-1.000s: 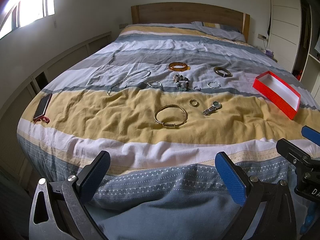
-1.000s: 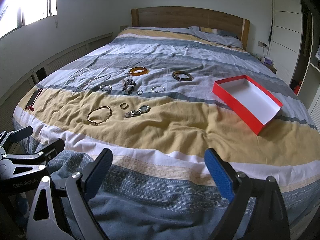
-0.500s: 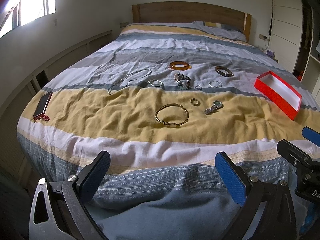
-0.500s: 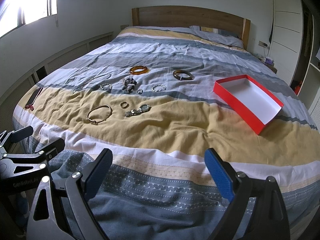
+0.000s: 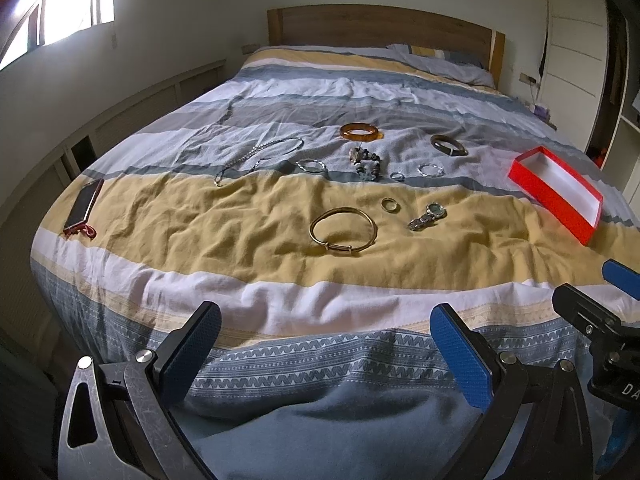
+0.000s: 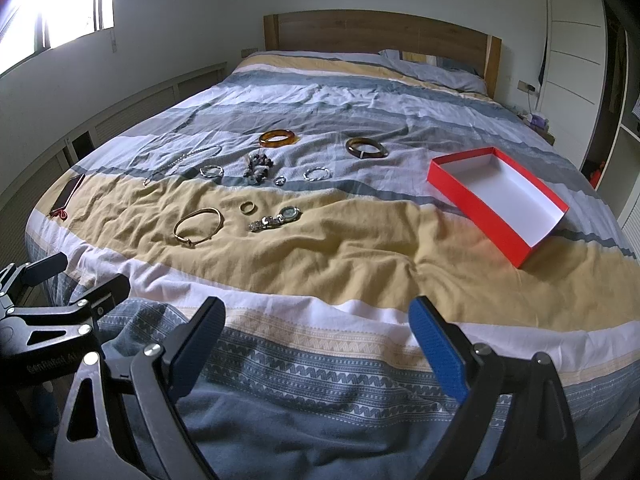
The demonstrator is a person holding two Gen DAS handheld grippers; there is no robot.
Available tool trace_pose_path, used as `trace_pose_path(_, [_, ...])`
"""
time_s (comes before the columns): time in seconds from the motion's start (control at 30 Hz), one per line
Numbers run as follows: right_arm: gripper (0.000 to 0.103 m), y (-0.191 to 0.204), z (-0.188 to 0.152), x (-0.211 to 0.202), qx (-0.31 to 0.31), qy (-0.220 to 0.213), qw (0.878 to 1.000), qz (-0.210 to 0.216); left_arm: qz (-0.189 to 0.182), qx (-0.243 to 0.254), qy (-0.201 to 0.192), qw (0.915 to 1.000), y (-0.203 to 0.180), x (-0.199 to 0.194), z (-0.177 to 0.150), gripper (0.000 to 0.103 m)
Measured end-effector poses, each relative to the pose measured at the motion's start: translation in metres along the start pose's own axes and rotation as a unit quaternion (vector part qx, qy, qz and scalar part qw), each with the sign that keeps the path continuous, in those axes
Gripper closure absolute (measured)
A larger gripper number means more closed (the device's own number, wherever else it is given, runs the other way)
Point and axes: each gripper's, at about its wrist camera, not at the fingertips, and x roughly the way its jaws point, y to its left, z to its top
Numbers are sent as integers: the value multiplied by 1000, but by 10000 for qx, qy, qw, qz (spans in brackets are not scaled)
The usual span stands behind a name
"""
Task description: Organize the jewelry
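Observation:
Several pieces of jewelry lie on the striped bedspread: a gold bangle [image 5: 343,230] [image 6: 198,227], a gold ring [image 5: 390,204], a wristwatch [image 5: 427,216] [image 6: 275,217], an amber bangle [image 5: 359,132] [image 6: 278,137], a dark bangle [image 5: 449,145] [image 6: 366,147], a bead bracelet [image 5: 365,164], a chain necklace [image 5: 260,155] and small silver rings. An empty red box [image 5: 555,194] [image 6: 498,199] with a white inside sits to the right. My left gripper [image 5: 325,348] and right gripper [image 6: 318,344] are both open and empty, at the foot of the bed, well short of the jewelry.
A phone [image 5: 83,208] with a red strap lies near the bed's left edge. A wooden headboard [image 5: 380,30] and pillows are at the far end. White wardrobe doors [image 6: 576,40] stand on the right. The bedspread hangs over the near edge.
Both grippers have drifted very slightly forward toward the bed. Nothing on the bed has moved, and both grippers stay open.

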Motion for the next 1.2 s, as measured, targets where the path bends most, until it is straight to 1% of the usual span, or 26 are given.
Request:
trace_pose_path(0.17, [9, 0, 0, 2, 4, 6, 10000, 1, 22, 42, 80, 10000, -1, 3, 0, 1])
trace_pose_path(0.27, [9, 0, 0, 2, 5, 22, 10000, 4, -57, 9, 180, 9998, 1, 5, 1, 1])
trace_pose_path(0.33, [9, 0, 0, 2, 7, 40, 10000, 15, -95, -11, 173, 9998, 3, 5, 2, 1])
trace_pose_path(0.43, [9, 1, 1, 7, 0, 53, 10000, 49, -125, -104, 218, 9996, 8, 8, 3, 1])
trace_pose_path(0.57, [9, 0, 4, 11, -36, 42, 9999, 128, -23, -231, 331, 9992, 19, 19, 5, 1])
trace_pose_path(0.73, [9, -3, 13, 19, -23, 40, 9996, 265, -65, -418, 456, 9981, 35, 32, 8, 1])
trace_pose_path(0.77, [11, -5, 14, 21, -3, 55, 9995, 303, -110, -454, 499, 9977, 39, 35, 9, 2])
trace_pose_path(0.83, [11, -9, 19, 27, 61, 109, 9992, 389, -219, -523, 621, 9965, 46, 45, 12, 11])
trace_pose_path(0.9, [11, -12, 24, 33, 105, 158, 9986, 487, -377, -608, 742, 9947, 53, 56, 15, 27])
trace_pose_path(0.97, [12, -13, 29, 41, 128, 233, 9976, 645, -468, -713, 829, 9929, 59, 65, 19, 30])
trace_pose_path(1.03, [13, -11, 37, 52, 130, 306, 9959, 846, -496, -753, 851, 9923, 61, 71, 23, 31])
trace_pose_path(1.1, [16, -8, 42, 60, 102, 340, 9944, 1000, -586, -797, 874, 9912, 64, 79, 29, 37])
trace_pose_path(1.13, [19, -6, 45, 66, 93, 381, 9931, 1108, -647, -827, 897, 9904, 64, 84, 33, 38])
trace_pose_path(1.17, [27, -4, 48, 73, 93, 439, 9916, 1216, -678, -839, 914, 9900, 64, 89, 36, 40])
trace_pose_path(1.2, [31, -2, 51, 80, 101, 489, 9905, 1281, -708, -845, 932, 9895, 64, 94, 40, 42])
